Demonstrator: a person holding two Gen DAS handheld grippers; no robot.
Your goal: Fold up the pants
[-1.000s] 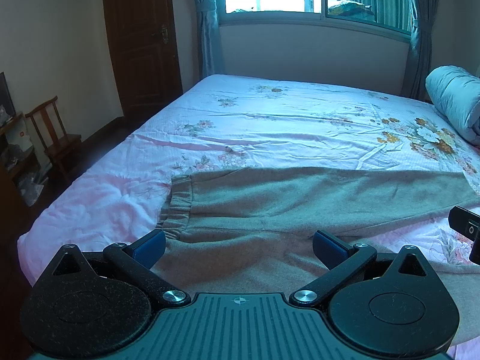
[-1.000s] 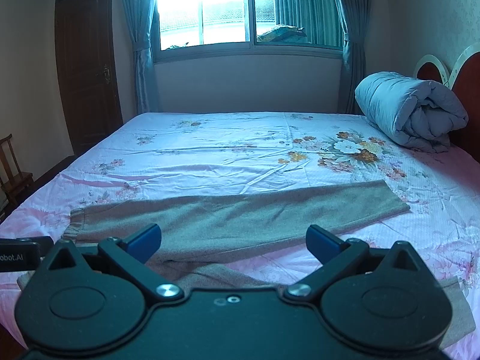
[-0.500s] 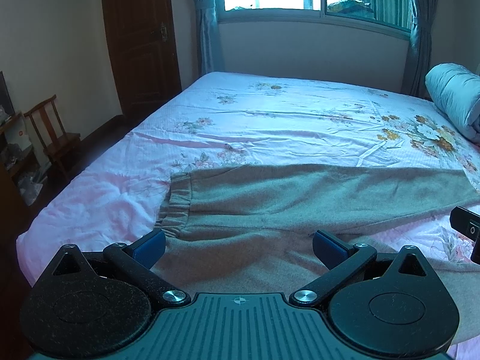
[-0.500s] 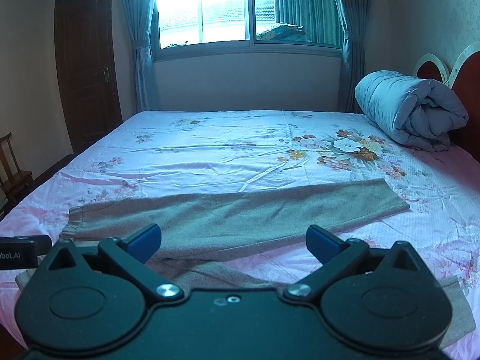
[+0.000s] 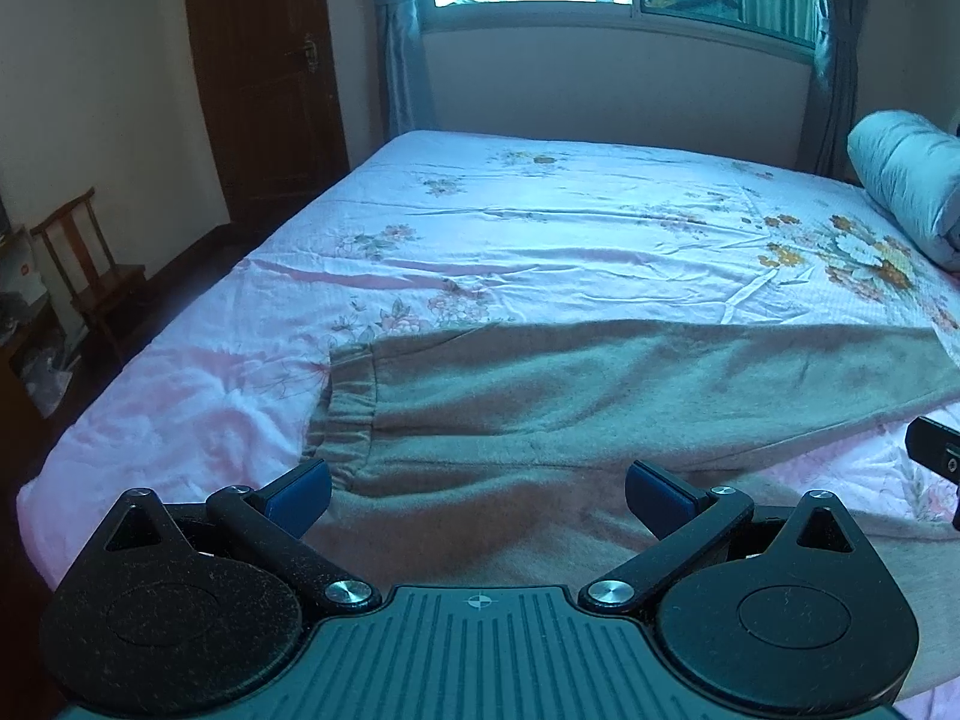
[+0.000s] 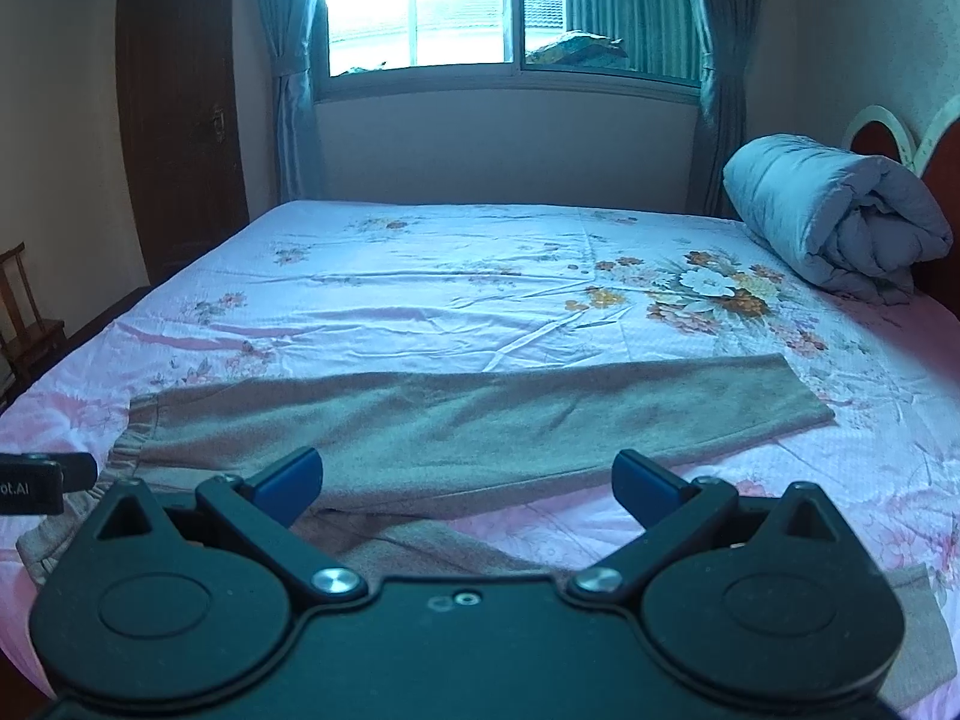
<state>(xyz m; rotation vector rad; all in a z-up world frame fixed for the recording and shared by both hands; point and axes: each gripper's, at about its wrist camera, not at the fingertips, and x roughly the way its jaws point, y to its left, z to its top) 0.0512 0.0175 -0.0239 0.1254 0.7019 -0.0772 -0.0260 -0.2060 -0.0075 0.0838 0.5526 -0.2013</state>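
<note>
Bedroom with a big bed [image 6: 420,276] in a pink floral sheet, window [image 6: 420,6] at 12 o'clock, dark door [image 5: 264,78] at 10. Rolled grey duvet [image 6: 834,216] sits at 2. Tan pants [image 6: 468,414] lie flat across the near edge. Left gripper [image 5: 477,489] and right gripper [image 6: 467,477] hover above them, jaws apart, empty.
</note>
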